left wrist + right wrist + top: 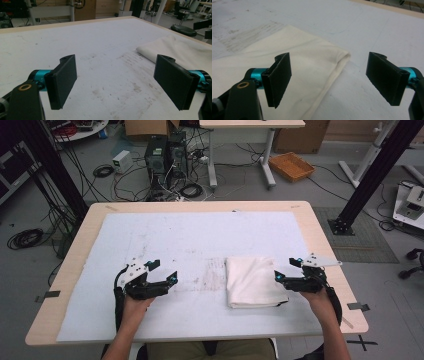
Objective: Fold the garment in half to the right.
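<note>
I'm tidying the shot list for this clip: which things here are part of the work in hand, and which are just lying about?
In the job:
- folded white cloth on the table's white mat
- right gripper, jaws open, beside the cloth's right edge
- left gripper, jaws open, over the mat

Lying about:
- orange tray on the floor
- computer tower
- cardboard box

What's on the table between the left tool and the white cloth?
Nothing: between the left tool and the folded white cloth lies bare white mat with grey smudges, seen in the high view.
</note>
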`<state>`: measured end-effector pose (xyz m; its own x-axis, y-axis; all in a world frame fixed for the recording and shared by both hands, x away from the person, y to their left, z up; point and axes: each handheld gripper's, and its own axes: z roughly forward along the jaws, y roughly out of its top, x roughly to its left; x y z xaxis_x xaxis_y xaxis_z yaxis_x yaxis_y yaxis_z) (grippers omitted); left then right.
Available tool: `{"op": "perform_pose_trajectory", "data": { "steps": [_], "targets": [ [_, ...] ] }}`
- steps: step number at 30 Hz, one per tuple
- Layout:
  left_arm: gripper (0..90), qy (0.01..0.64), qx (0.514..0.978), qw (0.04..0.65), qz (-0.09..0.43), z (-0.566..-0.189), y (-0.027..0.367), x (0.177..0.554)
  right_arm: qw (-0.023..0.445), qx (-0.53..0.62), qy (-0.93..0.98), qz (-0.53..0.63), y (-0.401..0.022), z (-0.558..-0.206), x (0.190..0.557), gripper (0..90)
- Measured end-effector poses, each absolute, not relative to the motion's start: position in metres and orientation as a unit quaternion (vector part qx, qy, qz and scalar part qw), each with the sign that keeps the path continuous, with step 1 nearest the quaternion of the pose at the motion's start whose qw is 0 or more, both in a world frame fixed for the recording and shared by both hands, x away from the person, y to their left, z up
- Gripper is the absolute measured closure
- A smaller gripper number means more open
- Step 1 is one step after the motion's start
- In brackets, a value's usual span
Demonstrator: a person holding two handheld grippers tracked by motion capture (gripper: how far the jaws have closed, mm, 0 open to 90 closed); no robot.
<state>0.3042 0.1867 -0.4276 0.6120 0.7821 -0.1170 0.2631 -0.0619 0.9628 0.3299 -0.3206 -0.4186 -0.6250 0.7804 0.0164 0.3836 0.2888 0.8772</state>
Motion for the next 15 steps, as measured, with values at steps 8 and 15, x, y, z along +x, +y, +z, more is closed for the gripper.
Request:
{"op": "perform_pose_trajectory", "data": {
  "steps": [8,15],
  "targets": [
    [18.7,0.36,0.689,0.581,0.241,-0.427,0.192,0.305,0.223,0.381,0.743,0.503,-0.343,-0.411,0.314,18.9],
    [18.7,0.357,0.695,0.58,0.233,-0.428,0.189,0.305,0.227,0.395,0.739,0.496,-0.35,-0.41,0.314,18.3]
  ]
}}
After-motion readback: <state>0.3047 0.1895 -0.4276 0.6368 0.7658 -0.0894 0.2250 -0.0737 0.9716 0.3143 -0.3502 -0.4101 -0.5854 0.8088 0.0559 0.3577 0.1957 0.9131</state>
